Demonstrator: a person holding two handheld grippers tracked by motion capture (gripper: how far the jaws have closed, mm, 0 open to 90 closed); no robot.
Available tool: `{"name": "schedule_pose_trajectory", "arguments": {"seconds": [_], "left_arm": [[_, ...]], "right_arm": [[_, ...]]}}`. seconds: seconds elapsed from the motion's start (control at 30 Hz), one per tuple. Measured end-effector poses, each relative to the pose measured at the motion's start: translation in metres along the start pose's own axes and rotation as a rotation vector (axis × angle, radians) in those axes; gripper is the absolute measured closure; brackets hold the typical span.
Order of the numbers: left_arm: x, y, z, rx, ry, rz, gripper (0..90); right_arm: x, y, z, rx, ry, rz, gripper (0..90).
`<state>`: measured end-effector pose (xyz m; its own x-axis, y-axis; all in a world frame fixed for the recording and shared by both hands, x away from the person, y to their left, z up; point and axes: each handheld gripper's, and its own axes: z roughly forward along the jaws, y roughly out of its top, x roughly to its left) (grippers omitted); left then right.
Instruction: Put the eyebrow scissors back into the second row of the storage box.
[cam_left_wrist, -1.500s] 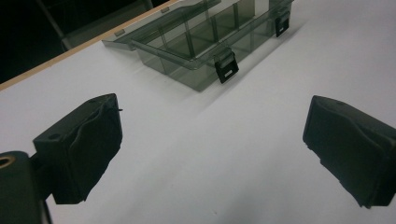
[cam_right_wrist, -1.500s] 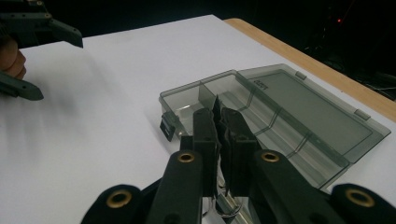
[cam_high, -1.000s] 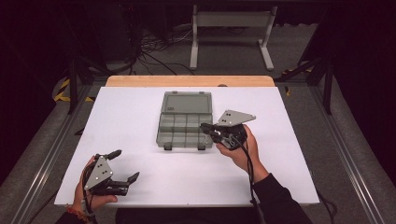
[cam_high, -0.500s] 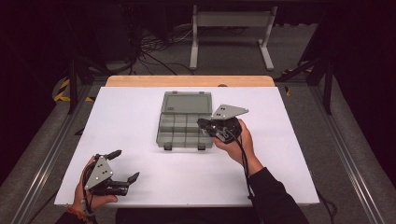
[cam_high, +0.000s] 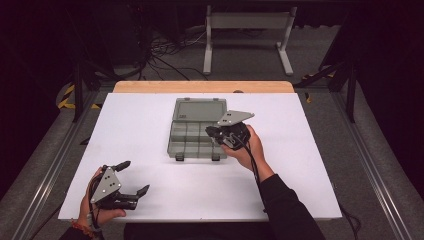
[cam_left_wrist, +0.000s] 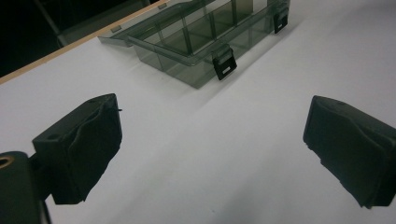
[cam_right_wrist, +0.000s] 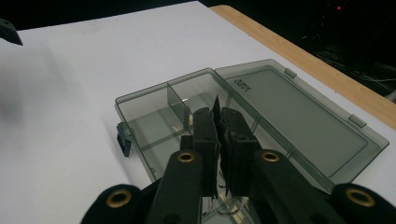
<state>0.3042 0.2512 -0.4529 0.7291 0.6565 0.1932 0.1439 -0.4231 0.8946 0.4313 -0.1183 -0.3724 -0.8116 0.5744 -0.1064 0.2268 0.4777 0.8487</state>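
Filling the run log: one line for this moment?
right gripper: shut on divider, over open organizer box | left gripper: open, idle near table edge

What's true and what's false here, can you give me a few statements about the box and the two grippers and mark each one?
1. The box is open, its lid lying flat behind it. True.
2. The left gripper is shut. False: its jaws stand wide apart over bare table.
3. The right gripper is over the box with its jaws pressed together. True; a thin dark divider shows between them.
4. The left gripper touches the box. False: it is apart from it, near the table's front edge.
5. The box has two latches on its front wall. True.
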Motion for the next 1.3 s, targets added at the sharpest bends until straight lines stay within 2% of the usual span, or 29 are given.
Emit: {"name": "schedule_pose_trajectory", "arguments": {"seconds": [0.47, 0.97, 1.3], "left_arm": [[0.0, 0.0, 0.0, 0.0, -0.002, 0.0, 5.3], [-0.001, 0.0, 0.001, -0.001, -0.007, -0.003, 5.3], [-0.001, 0.001, 0.002, 0.01, -0.008, 0.007, 5.4]], "right_arm": [[-0.002, -0.006, 0.027, 0.06, -0.008, 0.004, 86.0], [0.005, -0.016, 0.044, 0.102, 0.029, 0.015, 85.9], [0.009, -0.018, 0.047, 0.106, 0.028, 0.026, 84.2]]}}
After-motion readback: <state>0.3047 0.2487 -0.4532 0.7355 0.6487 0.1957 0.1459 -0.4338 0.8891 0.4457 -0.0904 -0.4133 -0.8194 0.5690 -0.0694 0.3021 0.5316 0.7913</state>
